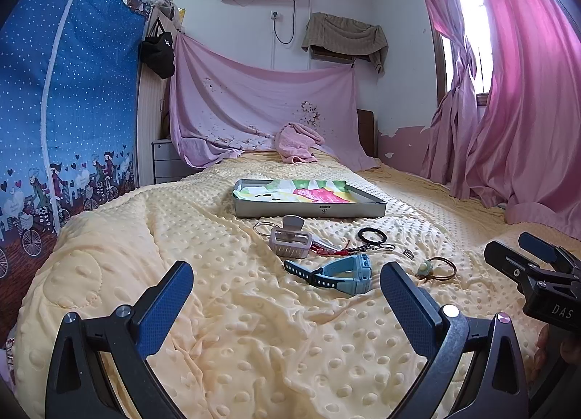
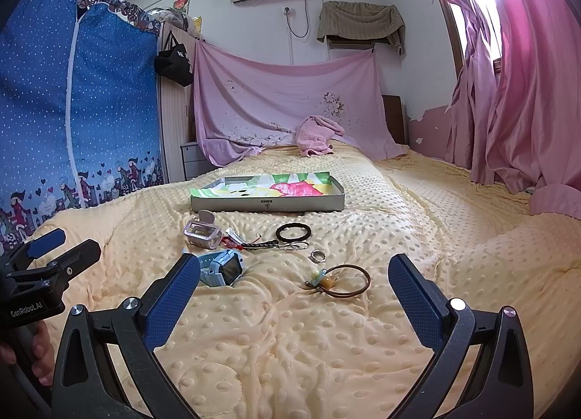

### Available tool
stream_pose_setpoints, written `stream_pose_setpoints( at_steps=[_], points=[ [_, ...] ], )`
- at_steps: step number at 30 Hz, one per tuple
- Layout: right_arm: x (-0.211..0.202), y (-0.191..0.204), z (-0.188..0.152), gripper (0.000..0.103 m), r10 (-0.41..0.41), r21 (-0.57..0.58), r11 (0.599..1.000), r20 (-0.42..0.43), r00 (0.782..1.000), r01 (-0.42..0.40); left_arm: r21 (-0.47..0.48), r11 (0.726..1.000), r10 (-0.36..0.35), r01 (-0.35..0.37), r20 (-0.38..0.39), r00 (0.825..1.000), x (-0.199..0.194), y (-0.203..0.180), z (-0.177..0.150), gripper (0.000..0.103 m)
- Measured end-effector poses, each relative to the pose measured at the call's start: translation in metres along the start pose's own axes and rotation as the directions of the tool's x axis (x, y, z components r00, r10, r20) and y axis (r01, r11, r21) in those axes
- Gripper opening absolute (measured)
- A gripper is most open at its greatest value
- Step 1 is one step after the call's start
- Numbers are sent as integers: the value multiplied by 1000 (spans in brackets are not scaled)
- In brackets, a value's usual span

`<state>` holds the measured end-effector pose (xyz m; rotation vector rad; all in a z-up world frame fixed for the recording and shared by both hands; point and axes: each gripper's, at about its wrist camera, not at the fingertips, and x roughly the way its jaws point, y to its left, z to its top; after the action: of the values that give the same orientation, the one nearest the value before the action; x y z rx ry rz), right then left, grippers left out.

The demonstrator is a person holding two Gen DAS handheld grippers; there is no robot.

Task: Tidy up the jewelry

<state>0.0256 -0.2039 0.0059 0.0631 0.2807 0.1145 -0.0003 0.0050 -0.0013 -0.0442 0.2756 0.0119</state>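
Jewelry lies on a yellow dotted blanket [image 1: 254, 328]. A blue watch [image 1: 337, 272] [image 2: 223, 266] lies nearest. Beyond it are a pink hair claw [image 1: 290, 239] [image 2: 203, 233], a black hair tie [image 1: 372, 235] [image 2: 293, 232], a red braided cord with thin rings [image 1: 348, 248] [image 2: 268, 245], a small silver ring [image 2: 317, 256] and a brown bangle with a pale charm [image 1: 437, 268] [image 2: 345, 279]. A shallow grey tray [image 1: 308, 210] [image 2: 268, 205] with a colourful lining sits behind them. My left gripper [image 1: 287, 279] and right gripper [image 2: 294, 275] are both open and empty, short of the items.
A crumpled pink towel [image 1: 297, 142] lies at the bed's head under a hung pink sheet [image 1: 261, 99]. A blue fabric wardrobe [image 1: 65, 110] stands left, pink curtains [image 1: 515, 92] right. The right gripper shows at the left view's right edge [image 1: 537, 270].
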Motion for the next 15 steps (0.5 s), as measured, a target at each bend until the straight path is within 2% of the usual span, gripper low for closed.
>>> stream_pose_setpoints(
  at_steps=[15],
  points=[
    [2, 1, -1, 102, 0, -6, 1000, -1, 1000, 0, 1, 1000, 0, 0, 0, 1000, 0, 0, 0, 103]
  ],
)
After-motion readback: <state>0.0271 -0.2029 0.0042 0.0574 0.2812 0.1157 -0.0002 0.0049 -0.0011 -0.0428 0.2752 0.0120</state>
